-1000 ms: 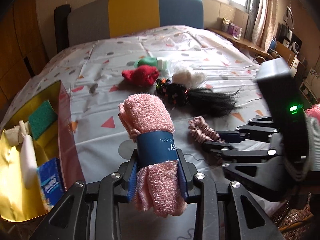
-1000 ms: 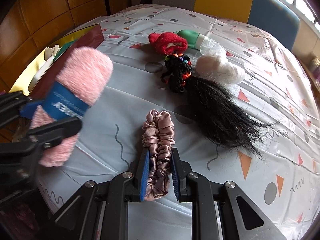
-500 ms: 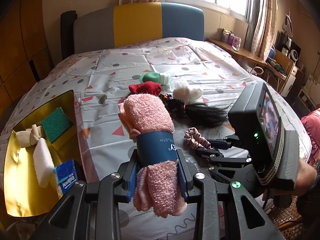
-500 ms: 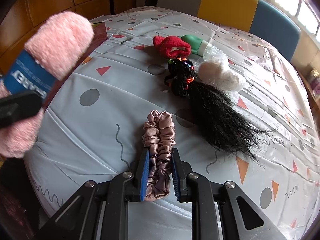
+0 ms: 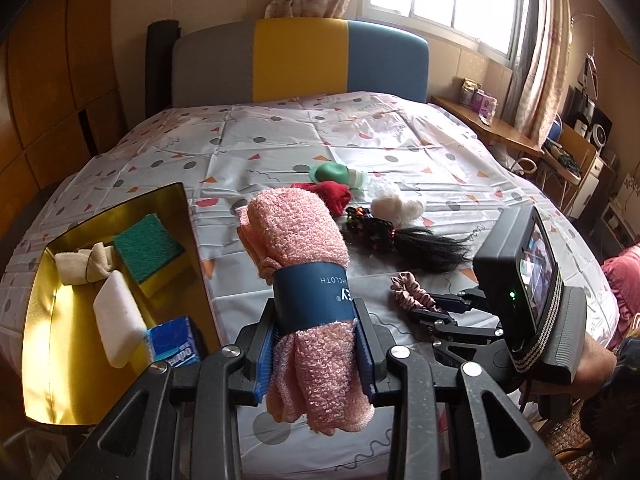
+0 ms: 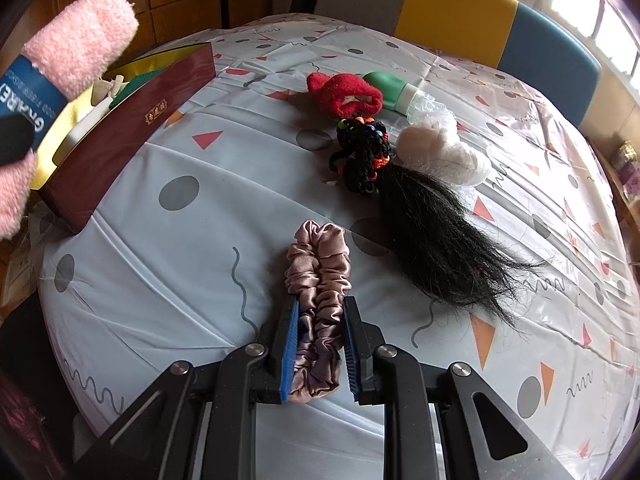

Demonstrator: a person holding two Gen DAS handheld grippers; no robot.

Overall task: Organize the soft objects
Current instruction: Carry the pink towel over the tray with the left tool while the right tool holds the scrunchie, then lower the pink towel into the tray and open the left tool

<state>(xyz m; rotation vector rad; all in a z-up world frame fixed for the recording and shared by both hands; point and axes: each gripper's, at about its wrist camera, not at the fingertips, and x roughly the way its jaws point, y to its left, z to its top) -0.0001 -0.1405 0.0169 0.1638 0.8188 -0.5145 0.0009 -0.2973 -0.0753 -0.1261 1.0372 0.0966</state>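
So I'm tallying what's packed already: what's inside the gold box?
In the box: green sponge, white sponge, cream cloth, blue tissue pack. The near corner is hidden behind the left gripper.

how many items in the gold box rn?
4 visible in the box: beige cloth at the back left, green sponge at the back right, white bar in the middle, blue pack at the front. More may be hidden underneath.
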